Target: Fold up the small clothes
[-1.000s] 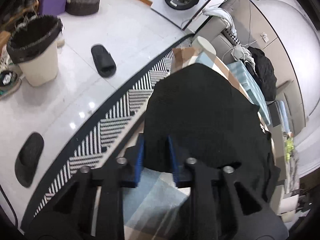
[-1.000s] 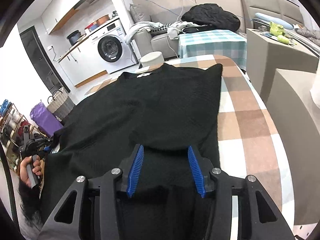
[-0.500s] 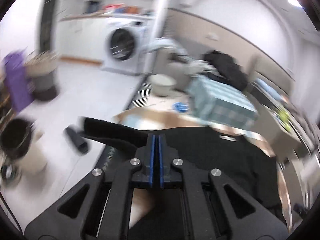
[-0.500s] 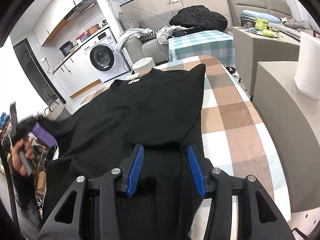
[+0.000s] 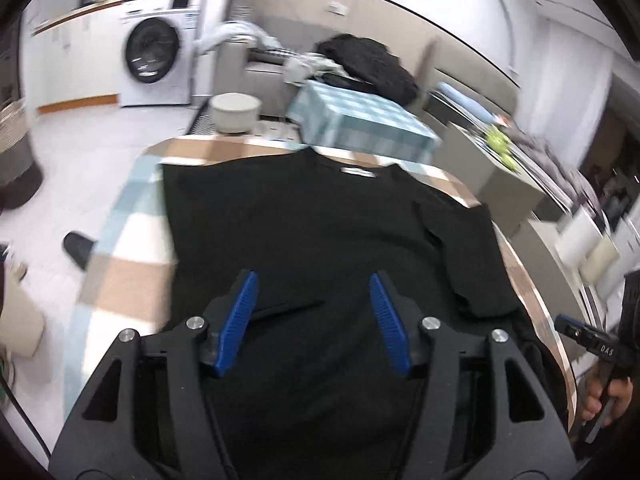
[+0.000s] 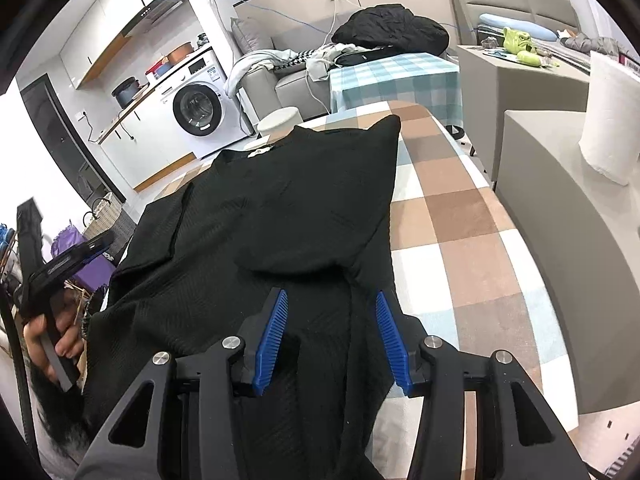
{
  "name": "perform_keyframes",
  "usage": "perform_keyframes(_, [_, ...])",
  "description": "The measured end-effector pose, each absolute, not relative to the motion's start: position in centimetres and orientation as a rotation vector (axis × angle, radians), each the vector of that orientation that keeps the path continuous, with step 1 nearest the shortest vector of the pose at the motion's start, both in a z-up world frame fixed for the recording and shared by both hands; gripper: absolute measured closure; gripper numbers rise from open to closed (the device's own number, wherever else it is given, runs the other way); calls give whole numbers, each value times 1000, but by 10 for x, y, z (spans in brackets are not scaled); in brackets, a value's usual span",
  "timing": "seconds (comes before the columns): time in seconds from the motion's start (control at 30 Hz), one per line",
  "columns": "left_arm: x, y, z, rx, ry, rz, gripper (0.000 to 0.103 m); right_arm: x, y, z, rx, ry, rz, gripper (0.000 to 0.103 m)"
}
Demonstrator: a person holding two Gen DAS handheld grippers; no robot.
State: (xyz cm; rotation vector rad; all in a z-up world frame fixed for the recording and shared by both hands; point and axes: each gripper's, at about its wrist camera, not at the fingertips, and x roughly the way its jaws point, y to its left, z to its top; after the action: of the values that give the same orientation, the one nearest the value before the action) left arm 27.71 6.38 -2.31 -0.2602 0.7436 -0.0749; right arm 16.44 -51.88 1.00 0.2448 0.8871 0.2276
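Left wrist view: left gripper (image 5: 314, 292) fingers (image 5: 240, 316) opening, clear above black shirt (image 5: 304, 220).

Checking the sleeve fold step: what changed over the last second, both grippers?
The left gripper carried the black shirt's left side off the table edge and over onto the body, then let go; its jaws are opening, nothing pinched. The right gripper stayed put over the hem, same gap. Checkered tablecloth unchanged.

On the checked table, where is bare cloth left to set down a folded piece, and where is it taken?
Two strips of the checked table are bare: a wide one between the black top and the grey unit, and a narrower one along the floor-side edge. The middle is covered by the top, with the opening left gripper and right gripper over its near end.
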Motion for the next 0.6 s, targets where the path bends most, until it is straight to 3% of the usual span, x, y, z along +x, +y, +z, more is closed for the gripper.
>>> perform_keyframes(0.27, [246,116,-59,-237,772,111,44,172,-514,2,227,909,246,55])
perform_keyframes(0.47, [289,71,-94,-217,938,-57,44,172,-515,-1,228,924,243,53])
perform_keyframes(0.6, [298,65,-110,-242,951,25,44,169,-519,-2,227,927,228,52])
